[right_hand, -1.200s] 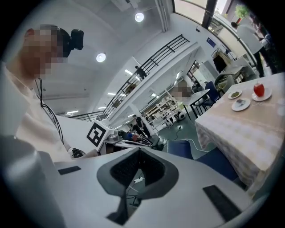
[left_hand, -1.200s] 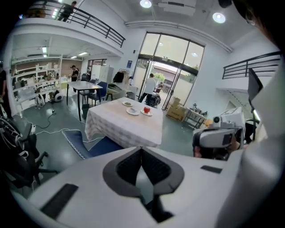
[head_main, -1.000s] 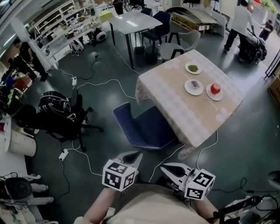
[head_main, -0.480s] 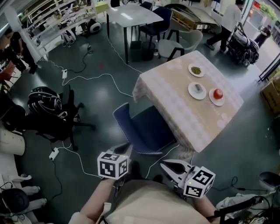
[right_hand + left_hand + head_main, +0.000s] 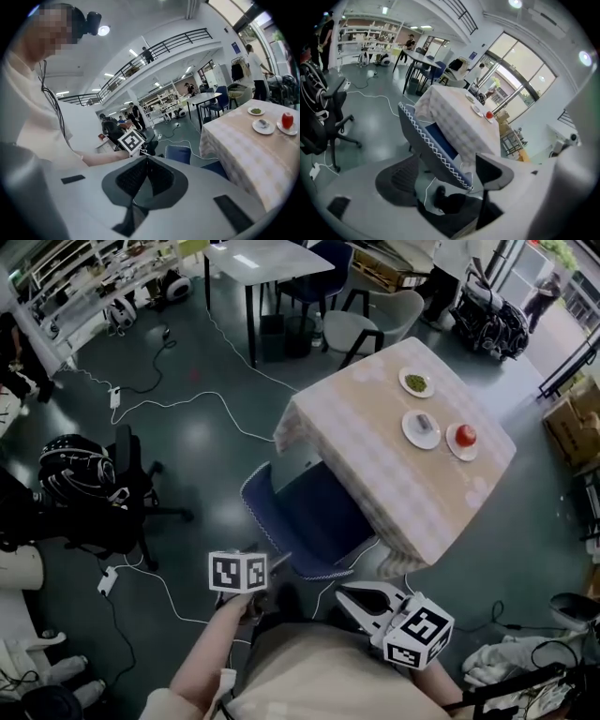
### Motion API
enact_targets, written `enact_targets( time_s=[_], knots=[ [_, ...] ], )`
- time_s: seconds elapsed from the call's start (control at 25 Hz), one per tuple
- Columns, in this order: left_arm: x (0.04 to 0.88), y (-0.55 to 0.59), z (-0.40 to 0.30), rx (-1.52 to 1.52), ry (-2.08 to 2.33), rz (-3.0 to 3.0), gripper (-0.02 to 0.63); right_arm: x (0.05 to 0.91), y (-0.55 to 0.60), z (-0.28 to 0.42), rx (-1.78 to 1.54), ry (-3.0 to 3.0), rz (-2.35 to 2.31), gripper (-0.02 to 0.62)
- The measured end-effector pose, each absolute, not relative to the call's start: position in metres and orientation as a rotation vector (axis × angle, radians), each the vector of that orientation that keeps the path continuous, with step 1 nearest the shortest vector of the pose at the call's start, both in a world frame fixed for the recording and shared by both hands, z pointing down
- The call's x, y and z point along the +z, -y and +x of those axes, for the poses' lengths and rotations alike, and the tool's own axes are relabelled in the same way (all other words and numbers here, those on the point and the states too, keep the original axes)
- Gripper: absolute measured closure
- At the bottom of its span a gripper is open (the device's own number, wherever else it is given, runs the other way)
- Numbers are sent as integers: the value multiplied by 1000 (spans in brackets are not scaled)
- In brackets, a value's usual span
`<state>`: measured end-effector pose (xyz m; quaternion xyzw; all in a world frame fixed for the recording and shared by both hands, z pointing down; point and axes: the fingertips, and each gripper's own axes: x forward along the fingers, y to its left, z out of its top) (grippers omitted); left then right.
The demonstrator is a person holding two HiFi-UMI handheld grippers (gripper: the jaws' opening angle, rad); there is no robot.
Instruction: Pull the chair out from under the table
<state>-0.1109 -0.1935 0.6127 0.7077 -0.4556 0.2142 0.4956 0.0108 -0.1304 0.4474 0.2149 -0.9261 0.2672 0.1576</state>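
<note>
The blue chair [image 5: 305,521] is tucked partly under the table [image 5: 375,470] with the checked cloth; its backrest faces me. My left gripper [image 5: 267,570] points down at the backrest's top edge. In the left gripper view its jaws are opening wide, and the chair's trimmed back edge [image 5: 436,150] runs between the pads [image 5: 401,180] without being pressed. My right gripper [image 5: 345,596] hovers shut to the right, short of the chair, with nothing in it. The right gripper view shows its pads [image 5: 136,176] meeting, the chair [image 5: 180,153] beyond, and the table [image 5: 243,145] at right.
Two plates [image 5: 421,427] and a red fruit [image 5: 463,435] sit on the table. A black office chair with a backpack [image 5: 84,488] stands at left. White cables [image 5: 187,409] snake over the floor. A white table [image 5: 253,259] and grey chair [image 5: 366,324] stand behind.
My left gripper dropped and moved forward to the chair's backrest, rolling as it went, and its jaws went from shut to wide open. The right gripper shifted slightly and stayed shut.
</note>
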Motion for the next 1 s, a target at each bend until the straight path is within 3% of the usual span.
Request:
enact_targets(
  time_s=[1.0],
  knots=[
    [721,238,-82,283,1116,1147,221,454,189,85,869,2696,486,586]
  ],
)
